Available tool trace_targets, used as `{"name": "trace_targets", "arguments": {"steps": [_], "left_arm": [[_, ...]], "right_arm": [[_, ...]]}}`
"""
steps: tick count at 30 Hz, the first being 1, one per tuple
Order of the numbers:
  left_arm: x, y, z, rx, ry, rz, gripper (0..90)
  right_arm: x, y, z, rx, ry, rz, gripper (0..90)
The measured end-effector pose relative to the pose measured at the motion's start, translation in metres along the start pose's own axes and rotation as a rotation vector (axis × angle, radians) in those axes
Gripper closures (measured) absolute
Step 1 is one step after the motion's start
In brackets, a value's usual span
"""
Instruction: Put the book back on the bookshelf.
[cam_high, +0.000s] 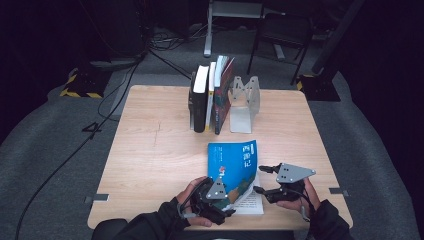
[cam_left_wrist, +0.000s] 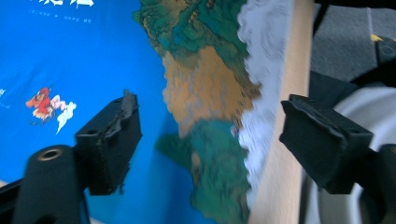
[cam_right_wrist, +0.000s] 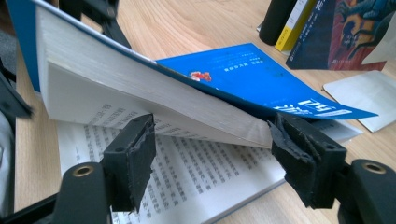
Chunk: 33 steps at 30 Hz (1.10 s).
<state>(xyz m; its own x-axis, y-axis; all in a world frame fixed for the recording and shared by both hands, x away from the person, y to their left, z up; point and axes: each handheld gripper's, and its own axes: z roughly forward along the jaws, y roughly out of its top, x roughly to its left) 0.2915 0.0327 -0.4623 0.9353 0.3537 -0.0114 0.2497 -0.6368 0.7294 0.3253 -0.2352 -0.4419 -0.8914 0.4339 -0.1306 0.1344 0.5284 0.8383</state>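
Left gripper (cam_high: 218, 196) at near table edge, jaws spread wide over blue book (cam_high: 234, 162), gripping nothing. Right gripper (cam_high: 265, 180) beside book's right edge, jaws apart, facing lifted page block; printed pages (cam_right_wrist: 205, 172) exposed beneath. Book lies on wooden table (cam_high: 150, 150), near centre front. Upright books (cam_high: 210, 95) and metal bookend (cam_high: 245, 102) stand at far edge.

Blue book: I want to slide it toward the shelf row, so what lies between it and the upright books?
Bare tabletop separates the blue book from the upright books in the high view.
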Motion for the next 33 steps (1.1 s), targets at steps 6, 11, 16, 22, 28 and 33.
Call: {"name": "trace_targets", "arguments": {"steps": [6, 11, 16, 22, 28, 33], "left_arm": [[-0.003, 0.008, 0.016, 0.014, 0.067, -0.026, 21.6], [-0.003, 0.012, 0.026, -0.004, 0.114, -0.064, 23.7], [-0.004, 0.014, 0.027, -0.024, 0.126, -0.062, 33.6], [-0.004, 0.014, 0.018, -0.053, 0.100, 0.001, 57.0], [-0.002, 0.014, 0.011, -0.044, 0.080, 0.051, 67.3], [0.008, 0.007, 0.000, -0.029, 0.031, 0.100, 69.9]], "right_arm": [[0.000, 0.005, 0.002, -0.001, -0.004, -0.014, 30.9], [0.000, 0.006, 0.004, -0.004, -0.007, -0.014, 30.8], [0.000, 0.007, 0.004, -0.002, -0.010, -0.018, 30.4], [-0.003, 0.006, 0.004, -0.001, -0.022, -0.012, 30.5], [-0.006, 0.004, 0.004, -0.007, -0.022, -0.002, 31.1], [-0.012, 0.002, 0.007, 0.000, 0.014, -0.005, 30.2]]}}
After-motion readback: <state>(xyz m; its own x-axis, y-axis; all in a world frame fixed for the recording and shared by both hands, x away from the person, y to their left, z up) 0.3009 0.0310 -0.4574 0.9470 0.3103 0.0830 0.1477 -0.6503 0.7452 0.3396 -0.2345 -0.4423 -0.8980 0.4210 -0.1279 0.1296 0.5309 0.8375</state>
